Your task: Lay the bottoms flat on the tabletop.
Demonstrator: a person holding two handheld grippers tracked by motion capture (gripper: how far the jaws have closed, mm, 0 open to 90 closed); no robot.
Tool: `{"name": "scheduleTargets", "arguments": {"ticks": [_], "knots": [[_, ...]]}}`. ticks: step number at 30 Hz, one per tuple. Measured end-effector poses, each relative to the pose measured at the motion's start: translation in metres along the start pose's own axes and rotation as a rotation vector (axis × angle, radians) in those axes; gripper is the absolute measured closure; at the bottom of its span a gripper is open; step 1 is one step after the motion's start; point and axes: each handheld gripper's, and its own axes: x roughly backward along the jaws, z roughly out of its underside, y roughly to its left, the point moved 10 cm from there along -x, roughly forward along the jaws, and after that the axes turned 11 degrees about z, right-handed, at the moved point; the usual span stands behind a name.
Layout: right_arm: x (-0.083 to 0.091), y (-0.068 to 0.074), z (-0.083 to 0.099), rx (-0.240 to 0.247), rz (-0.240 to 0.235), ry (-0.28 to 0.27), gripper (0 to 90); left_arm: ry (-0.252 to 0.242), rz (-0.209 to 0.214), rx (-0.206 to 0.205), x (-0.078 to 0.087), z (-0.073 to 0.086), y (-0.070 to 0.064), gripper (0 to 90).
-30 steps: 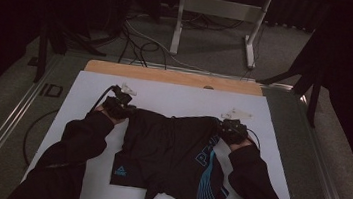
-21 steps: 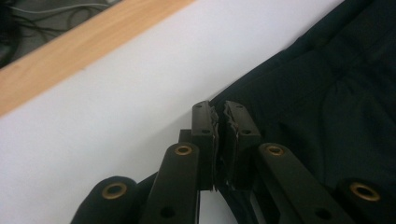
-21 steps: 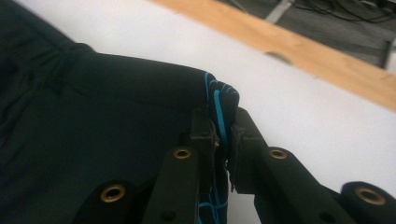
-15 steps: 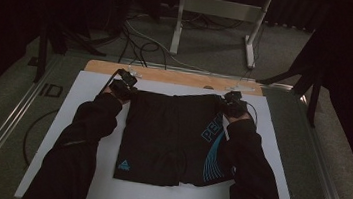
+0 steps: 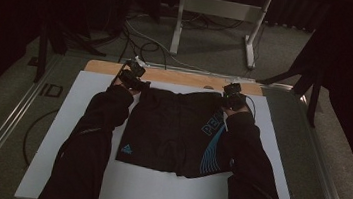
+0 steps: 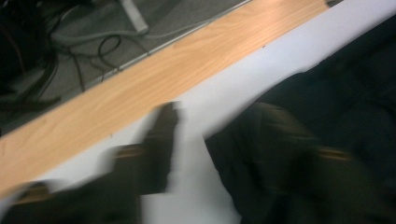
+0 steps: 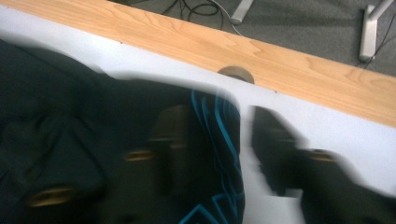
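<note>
The white board [image 5: 154, 187] carries the black shorts [image 5: 171, 129], which lie flat at its middle with the waistband toward the wooden strip [image 5: 177, 77] at the far edge.

My left gripper [image 5: 130, 78] sits at the far left waistband corner and my right gripper [image 5: 233, 97] at the far right one. Both gripper views are blurred, so I cannot tell whether either is clenched on cloth or released.

Risk: if one corner slips free while I pull, the waistband likely bunches and the shorts skew on the board.

The shorts carry blue lettering [image 5: 210, 123] near the right gripper, partly covered; I read "PE" and no more. A small blue logo [image 5: 127, 149] at the near left hem is too small to read.
</note>
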Motion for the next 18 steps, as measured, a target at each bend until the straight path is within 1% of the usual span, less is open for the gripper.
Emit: {"name": "scheduleTargets", "arguments": {"ticks": [1,2,3,4,5,6,7,8,9,10,11,12,13,14,15,16,18], "knots": [[0.0,0.0,0.0,0.0,0.0,0.0,47.5,0.0,0.0,0.0,0.0,0.0,0.0,35.2],[0.001,0.002,-0.001,-0.005,-0.014,-0.009,39.5,0.006,0.019,0.013,0.0,0.002,-0.002,35.2],[0.002,0.003,-0.002,-0.007,-0.029,-0.007,32.0,0.015,0.036,0.036,0.0,0.004,-0.004,27.1],[0.005,0.004,-0.003,-0.007,-0.042,-0.012,22.6,0.023,0.072,0.036,0.001,0.006,-0.007,13.8],[0.005,0.004,-0.003,-0.007,-0.042,-0.012,22.6,0.018,0.088,0.034,0.003,0.007,-0.01,13.8],[0.009,0.008,-0.003,-0.009,-0.099,-0.016,12.4,0.011,0.095,0.043,0.005,0.006,-0.012,12.7],[0.009,0.008,-0.003,-0.009,-0.099,-0.016,12.4,0.005,0.113,0.045,0.007,0.006,-0.015,12.7],[0.011,0.01,-0.001,0.0,-0.103,-0.02,11.7,0.003,0.13,0.048,0.011,0.007,-0.019,9.2],[0.011,0.01,-0.001,0.0,-0.103,-0.02,11.7,0.003,0.13,0.048,0.011,0.007,-0.019,7.6],[0.012,0.013,0.002,0.02,-0.118,-0.01,9.1,0.001,0.173,0.051,0.016,0.007,-0.026,5.9],[0.012,0.013,0.002,0.02,-0.118,-0.01,9.1,0.001,0.173,0.051,0.016,0.007,-0.026,5.1],[0.015,0.014,0.003,0.018,-0.128,-0.009,9.1,-0.009,0.183,0.051,0.019,0.007,-0.028,5.1],[0.016,0.015,0.003,0.018,-0.127,-0.02,9.1,-0.015,0.197,0.045,0.023,0.007,-0.031,4.9],[0.02,0.017,0.004,0.016,-0.142,-0.025,9.1,-0.029,0.216,0.051,0.029,0.009,-0.035,4.5],[0.02,0.017,0.004,0.016,-0.142,-0.025,9.1,-0.029,0.216,0.051,0.029,0.009,-0.035,4.3],[0.022,0.016,0.006,0.028,-0.136,-0.028,9.1,-0.04,0.233,0.052,0.032,0.01,-0.038,4.3],[0.029,0.019,0.01,0.033,-0.154,-0.039,9.1,-0.049,0.243,0.046,0.037,0.012,-0.043,4.1]]}}
